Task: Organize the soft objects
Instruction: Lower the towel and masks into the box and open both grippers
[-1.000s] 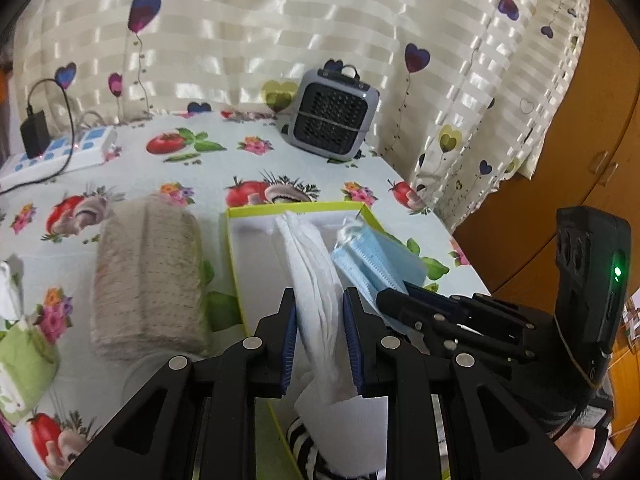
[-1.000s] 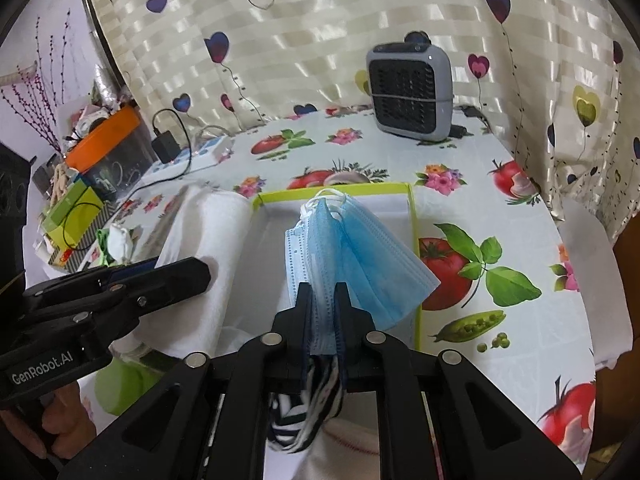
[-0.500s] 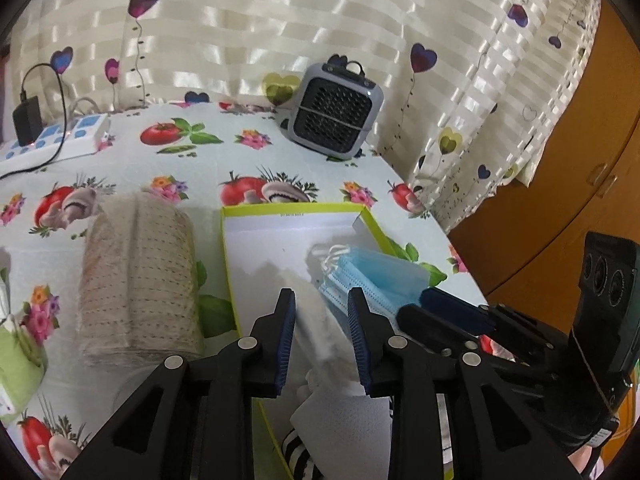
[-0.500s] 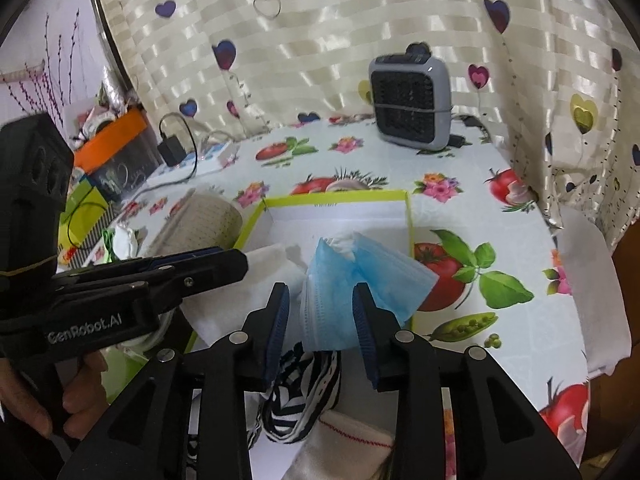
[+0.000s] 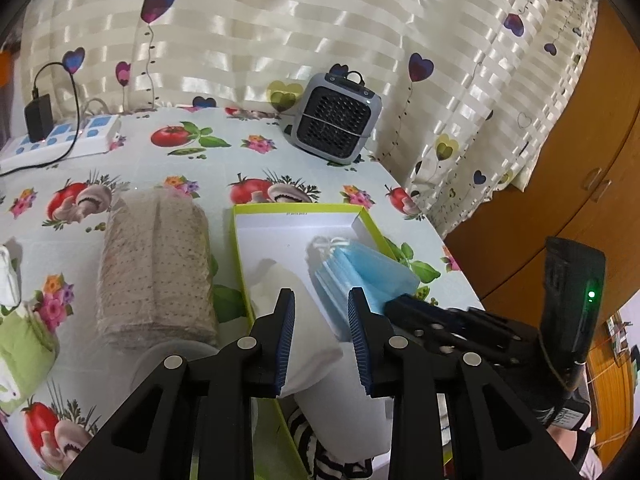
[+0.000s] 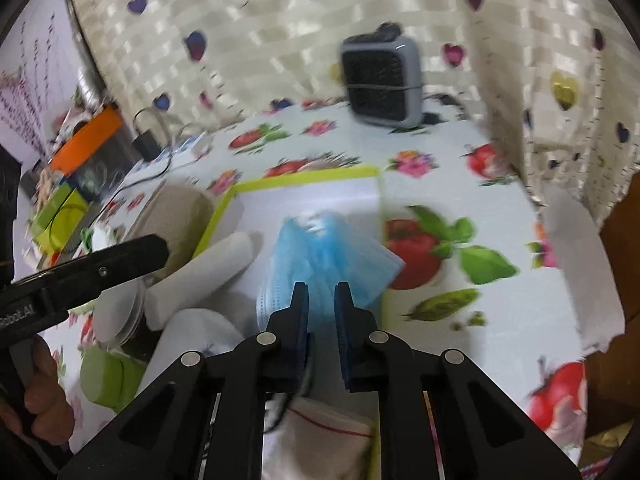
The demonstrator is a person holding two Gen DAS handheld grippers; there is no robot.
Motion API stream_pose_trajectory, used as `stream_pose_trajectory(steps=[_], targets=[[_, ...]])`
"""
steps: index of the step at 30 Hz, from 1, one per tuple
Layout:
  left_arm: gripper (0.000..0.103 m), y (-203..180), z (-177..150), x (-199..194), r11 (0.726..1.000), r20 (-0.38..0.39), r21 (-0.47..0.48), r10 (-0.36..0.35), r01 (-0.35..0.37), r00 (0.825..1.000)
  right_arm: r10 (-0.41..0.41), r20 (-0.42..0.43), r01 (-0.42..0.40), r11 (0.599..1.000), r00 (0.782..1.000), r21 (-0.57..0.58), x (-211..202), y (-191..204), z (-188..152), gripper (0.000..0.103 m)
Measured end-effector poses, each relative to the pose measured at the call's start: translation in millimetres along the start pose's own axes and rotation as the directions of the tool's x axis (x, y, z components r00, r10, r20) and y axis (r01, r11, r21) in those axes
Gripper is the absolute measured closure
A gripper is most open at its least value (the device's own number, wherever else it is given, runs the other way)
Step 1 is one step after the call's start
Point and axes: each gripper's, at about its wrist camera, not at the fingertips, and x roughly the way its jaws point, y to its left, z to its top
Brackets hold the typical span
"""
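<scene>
A green-rimmed white box (image 5: 296, 210) (image 6: 304, 174) sits on the printed tablecloth. In it lie a blue face mask (image 5: 368, 270) (image 6: 324, 252), a folded white cloth (image 5: 280, 280) (image 6: 224, 258) and striped fabric (image 5: 308, 432). My left gripper (image 5: 320, 304) is open and empty above the white cloth. My right gripper (image 6: 322, 292) is open and empty just above the mask; it also shows in the left wrist view (image 5: 460, 320). The right wrist view is blurred.
A beige dotted cloth roll (image 5: 156, 264) lies left of the box. A grey fan heater (image 5: 336, 120) stands at the back by the curtain. A power strip (image 5: 60, 140) is at back left. A green pouch (image 5: 20, 344) is at the left. The table edge runs on the right.
Both grippers opened and let go: the white cloth and the blue mask dropped into the box. Both grippers have since pulled back a little.
</scene>
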Motion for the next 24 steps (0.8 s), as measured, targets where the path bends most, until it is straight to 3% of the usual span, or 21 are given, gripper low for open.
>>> stream_pose_trajectory(steps=[7,11,16,24], targets=[[0.077,3.1,-7.3,-13.5,1.000,0.013,0.000,0.012,-0.012,1.000,0.054,-0.030,-0.055,0.998,0.998,-0.036,10.4,13.5,1.4,0.089],[0.077,1.3,-11.4,-25.2,1.000,0.032,0.007,0.030,-0.030,0.999,0.045,0.001,-0.045,0.998,0.999,-0.041,-4.5,17.5,-1.0,0.086],[0.077,-3.1,-18.7,-44.5,0.998,0.056,0.016,0.060,-0.061,0.997,0.036,0.047,-0.032,0.997,0.998,-0.074,-30.1,31.1,-8.1,0.069],[0.077,-11.3,-39.0,-78.1,0.994,0.098,0.038,0.094,-0.098,0.991,0.048,0.112,-0.035,0.993,0.993,-0.112,-69.8,52.6,-19.2,0.068]])
